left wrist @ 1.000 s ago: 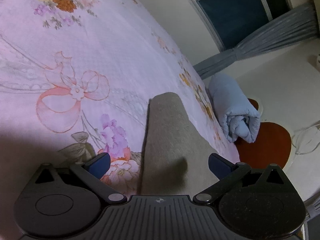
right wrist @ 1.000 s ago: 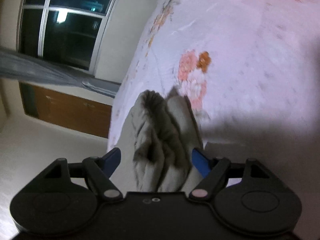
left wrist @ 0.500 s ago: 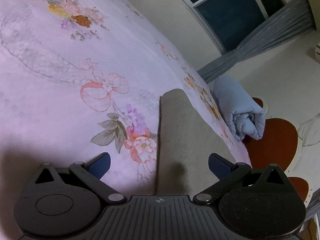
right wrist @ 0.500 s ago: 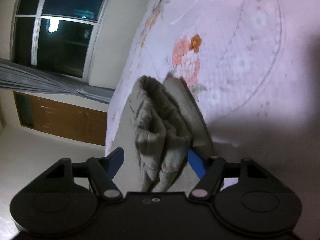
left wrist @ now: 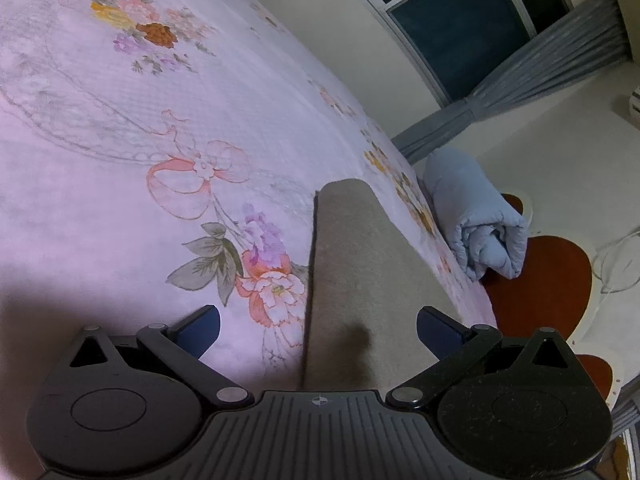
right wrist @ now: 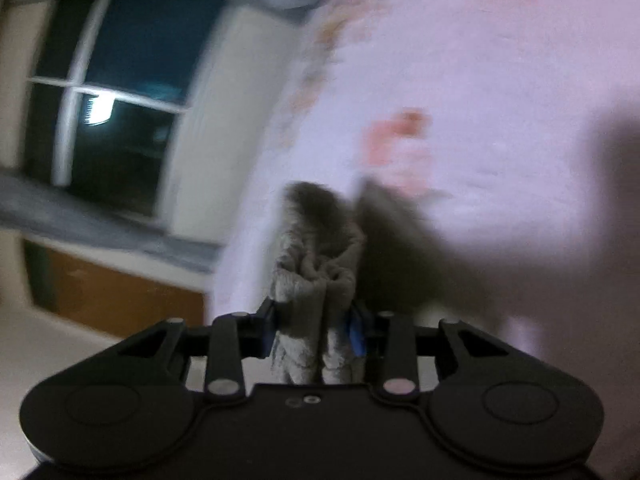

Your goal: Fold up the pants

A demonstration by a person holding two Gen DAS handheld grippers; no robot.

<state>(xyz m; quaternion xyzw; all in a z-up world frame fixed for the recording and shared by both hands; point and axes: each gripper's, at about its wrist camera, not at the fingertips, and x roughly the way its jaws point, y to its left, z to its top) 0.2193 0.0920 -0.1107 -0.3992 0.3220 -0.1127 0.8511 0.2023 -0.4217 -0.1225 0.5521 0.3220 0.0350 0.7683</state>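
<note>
On the pink floral bedspread (left wrist: 120, 128) the grey-beige fleecy pants (left wrist: 352, 272) are lying as a long, narrow folded strip near the bed's edge beside the rolled pale-blue quilt (left wrist: 476, 220); their long axis is running straight away from the left gripper (left wrist: 318, 326), from under its body toward the far rounded end; that gripper's blue pads are standing spread wide, one on each side of the strip and apart from it, gripping nothing. Toward the pants' other end the right gripper (right wrist: 314, 330) is closing its jaws on a bunched, upright wad of the same fabric (right wrist: 316, 280); the blue pads (right wrist: 356, 338) are pressing against both sides of the wad, so it is pinching cloth; this view is blurred, and which part of the pants the wad is I cannot tell. Judging from this, the right hand is nearer to a working hold and is probably taking the end to carry it along the strip's length, while the left is sitting astride the strip, well placed to pin or pinch it; the fold will be turning on keeping that carry parallel to the long axis, so the strip is not skewing toward the quilt.
</note>
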